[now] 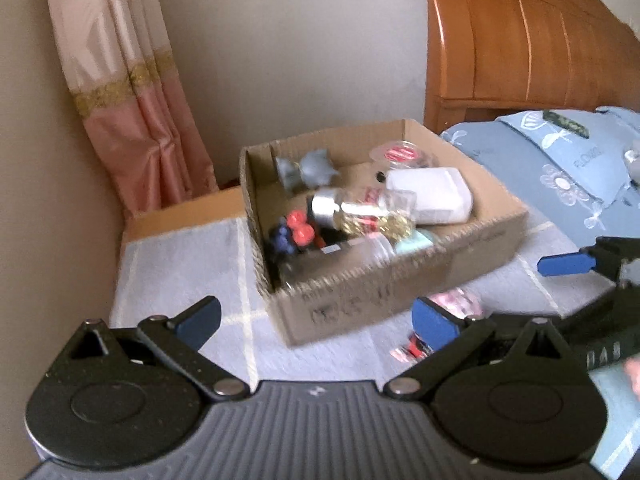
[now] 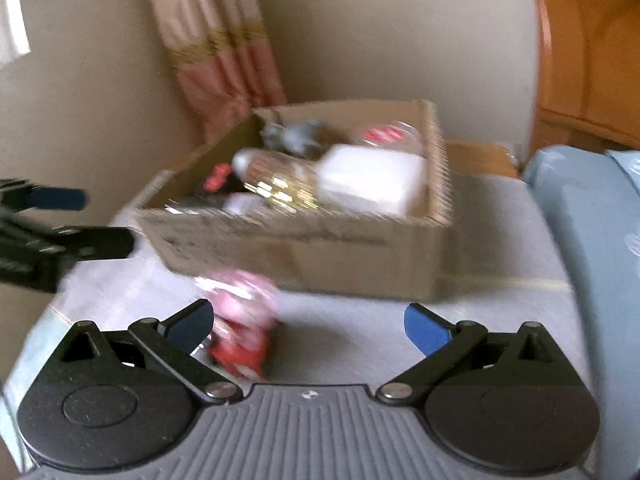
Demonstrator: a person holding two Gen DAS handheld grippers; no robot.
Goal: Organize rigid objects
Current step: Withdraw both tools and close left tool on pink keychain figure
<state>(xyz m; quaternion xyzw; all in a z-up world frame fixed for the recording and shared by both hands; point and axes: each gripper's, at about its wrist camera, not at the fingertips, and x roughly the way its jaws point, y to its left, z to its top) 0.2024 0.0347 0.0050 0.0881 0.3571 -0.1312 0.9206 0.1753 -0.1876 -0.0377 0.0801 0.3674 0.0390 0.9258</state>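
An open cardboard box [image 1: 360, 300] stands on the cloth-covered table. It holds a white container [image 1: 432, 194], a silver-capped bottle with gold contents [image 1: 352, 212], a grey figure [image 1: 316, 168], a red-lidded clear jar [image 1: 400, 154] and red and blue bead pieces [image 1: 294, 232]. In front of the box lies a blurred pink and red toy [image 2: 244, 320]. My right gripper [image 2: 310, 326] is open wide, with the toy between its fingers, close against the left one. My left gripper [image 1: 316, 322] is open and empty before the box's near corner. It appears as well in the right wrist view as the left gripper [image 2: 84, 220].
A bed with blue floral bedding [image 1: 560, 168] borders the table on the right, under a wooden headboard [image 1: 520, 40]. A pink curtain [image 1: 132, 120] hangs in the wall corner behind. Grey cloth [image 1: 180, 272] lies bare left of the box.
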